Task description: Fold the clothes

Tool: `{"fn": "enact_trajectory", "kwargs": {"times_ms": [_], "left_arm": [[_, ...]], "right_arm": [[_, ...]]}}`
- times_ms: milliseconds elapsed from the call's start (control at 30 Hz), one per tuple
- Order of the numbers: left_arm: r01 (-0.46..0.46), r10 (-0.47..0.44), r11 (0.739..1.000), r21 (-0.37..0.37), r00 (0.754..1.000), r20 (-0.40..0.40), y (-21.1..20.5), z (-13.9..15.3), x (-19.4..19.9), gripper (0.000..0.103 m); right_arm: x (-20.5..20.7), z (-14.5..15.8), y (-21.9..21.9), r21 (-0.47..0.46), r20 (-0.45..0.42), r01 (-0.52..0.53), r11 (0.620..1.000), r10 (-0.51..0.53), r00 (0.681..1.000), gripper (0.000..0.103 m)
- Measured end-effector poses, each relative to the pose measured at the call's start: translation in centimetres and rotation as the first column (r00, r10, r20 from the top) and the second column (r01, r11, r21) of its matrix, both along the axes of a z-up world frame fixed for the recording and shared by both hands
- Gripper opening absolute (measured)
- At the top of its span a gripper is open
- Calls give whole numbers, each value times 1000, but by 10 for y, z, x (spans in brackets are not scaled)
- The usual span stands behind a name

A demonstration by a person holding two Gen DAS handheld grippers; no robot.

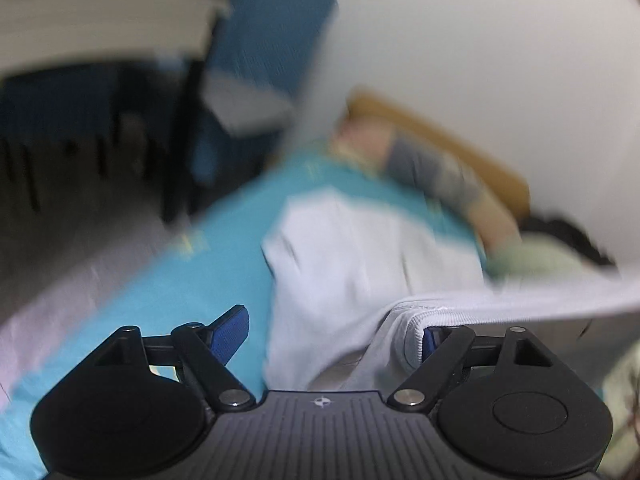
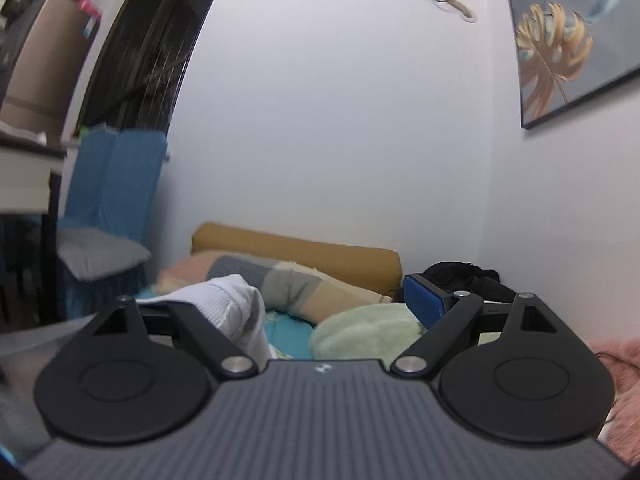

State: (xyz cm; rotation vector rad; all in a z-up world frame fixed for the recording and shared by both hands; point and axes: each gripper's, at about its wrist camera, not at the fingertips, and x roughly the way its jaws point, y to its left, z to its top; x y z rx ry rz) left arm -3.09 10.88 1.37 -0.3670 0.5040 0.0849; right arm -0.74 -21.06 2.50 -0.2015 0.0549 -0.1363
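A white garment [image 1: 360, 248] lies crumpled on the teal bed sheet [image 1: 160, 280]. Its ribbed hem [image 1: 440, 312] hangs over the right finger of my left gripper [image 1: 332, 340], whose jaws stand wide apart with cloth between them and no pad pressing on it. The left wrist view is blurred. In the right wrist view, a bunched part of the white garment [image 2: 228, 304] rests over the left finger of my right gripper [image 2: 320, 312] and hides its pad. The right finger's blue pad [image 2: 424, 300] stands far off and bare, so this gripper is open too.
At the wall lie a mustard bolster [image 2: 296, 248], a patchwork pillow [image 2: 260, 276], a pale green plush cushion [image 2: 360, 332] and dark clothing [image 2: 468, 276]. A blue chair with a grey cushion [image 2: 100, 256] and a desk edge [image 2: 24, 176] stand on the left.
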Motion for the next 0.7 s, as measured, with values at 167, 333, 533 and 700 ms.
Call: {"fn": "enact_trajectory", "kwargs": {"times_ms": [167, 333, 533, 700], "left_arm": [[-58, 27, 987, 148, 980, 198, -12, 47, -18, 84], [-80, 50, 991, 111, 966, 253, -14, 106, -20, 83], [-100, 71, 994, 39, 890, 450, -13, 250, -54, 83], [-77, 18, 995, 70, 785, 619, -14, 380, -99, 83]], "right_arm": [[14, -29, -4, -48, -220, 50, 998, -59, 974, 88], [1, 33, -8, -21, -132, 110, 994, -112, 985, 99], [-33, 194, -1, -2, 98, 54, 999, -54, 994, 99], [-77, 320, -9, -2, 259, 7, 1000, -7, 966, 99]]}}
